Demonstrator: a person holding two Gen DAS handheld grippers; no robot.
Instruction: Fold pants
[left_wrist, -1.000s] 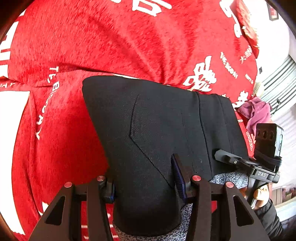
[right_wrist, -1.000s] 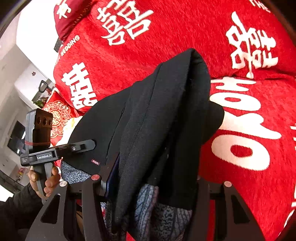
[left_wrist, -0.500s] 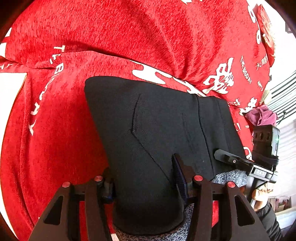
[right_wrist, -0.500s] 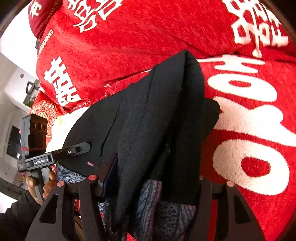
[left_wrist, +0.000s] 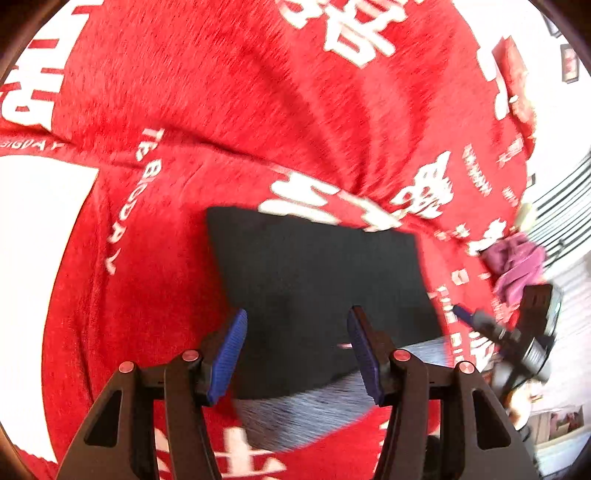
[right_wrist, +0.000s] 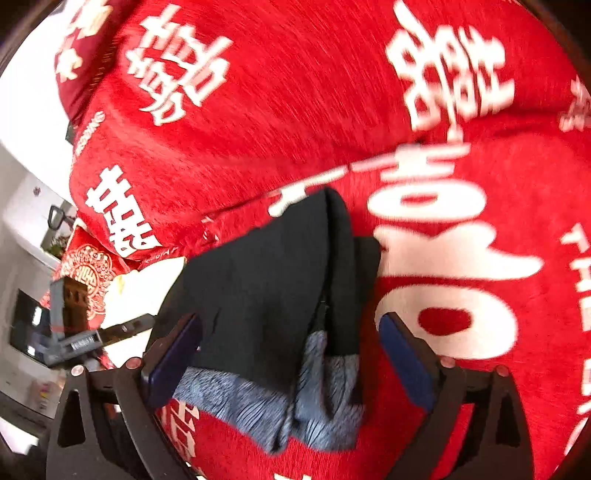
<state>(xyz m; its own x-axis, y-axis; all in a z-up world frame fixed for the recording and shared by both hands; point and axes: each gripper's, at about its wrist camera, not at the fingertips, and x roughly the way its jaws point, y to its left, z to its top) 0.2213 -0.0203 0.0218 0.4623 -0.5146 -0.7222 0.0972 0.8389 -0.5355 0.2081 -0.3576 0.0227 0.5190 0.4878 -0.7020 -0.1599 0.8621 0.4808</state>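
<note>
The black pants (left_wrist: 317, 280) lie folded in a compact stack on the red blanket (left_wrist: 221, 110), with grey lining (left_wrist: 303, 413) showing at the near edge. My left gripper (left_wrist: 297, 352) is open just above the stack's near edge, holding nothing. In the right wrist view the pants (right_wrist: 266, 295) show a thick folded edge at their right side and grey lining (right_wrist: 280, 406) in front. My right gripper (right_wrist: 291, 358) is open, its blue pads spread either side of the stack's near end, holding nothing.
The red blanket with white characters (right_wrist: 332, 110) covers the whole surface and rises in a ridge behind the pants. A pink-purple cloth (left_wrist: 517, 262) lies at the far right. A red patterned cushion (right_wrist: 88, 269) sits at the left. The other gripper shows at each view's edge.
Both grippers have opened and let go of the pants, then pulled back. The pants have dropped from a held, draped bundle to a flat stack on the blanket.
</note>
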